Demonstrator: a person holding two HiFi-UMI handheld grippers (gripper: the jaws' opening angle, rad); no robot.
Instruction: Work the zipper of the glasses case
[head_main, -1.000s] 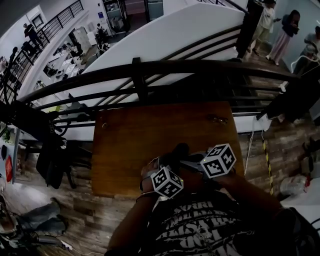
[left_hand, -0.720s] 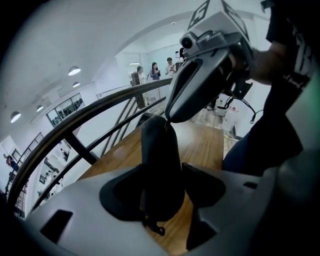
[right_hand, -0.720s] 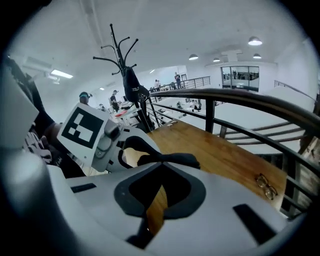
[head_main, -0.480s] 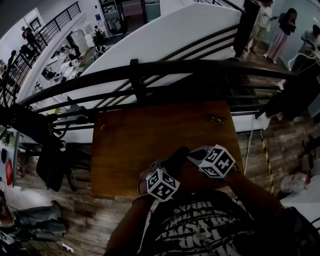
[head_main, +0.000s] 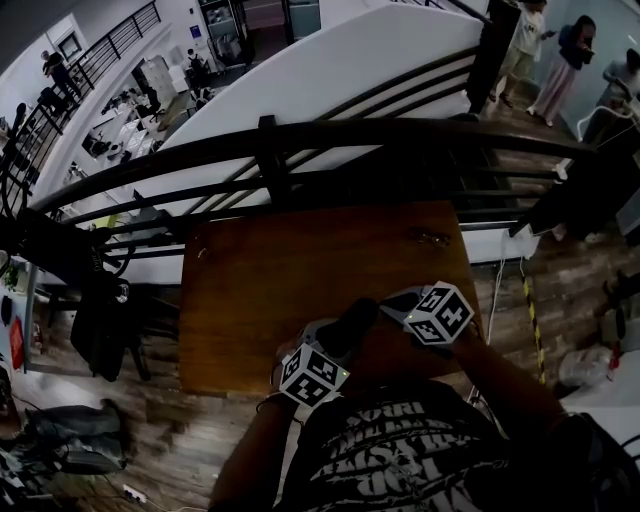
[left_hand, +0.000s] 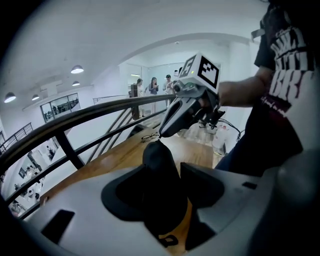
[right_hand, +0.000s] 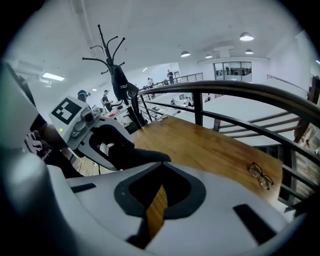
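Note:
A black glasses case (left_hand: 160, 200) stands up off the wooden table (head_main: 300, 260), its narrow end pointing away from me. My left gripper (left_hand: 159, 167) is shut on its lower part; the jaws have just been closing with the case between them. In the head view the case (head_main: 350, 318) lies between both grippers near the table's front edge. My right gripper (left_hand: 161, 135) is shut, its tip touching the case's far end. Whether it pinches the zipper pull is too small to tell. In the right gripper view the case (right_hand: 142, 156) lies just left of the right gripper (right_hand: 162, 162).
A pair of glasses (head_main: 435, 238) lies at the table's far right corner. A dark metal railing (head_main: 300, 140) runs along the table's far side, with a drop beyond it. A coat stand (right_hand: 117, 75) rises at the left. People stand in the distance.
In the head view the left gripper has shifted down and left toward my body, and more of the case now shows. The right gripper has rolled and edged to the right.

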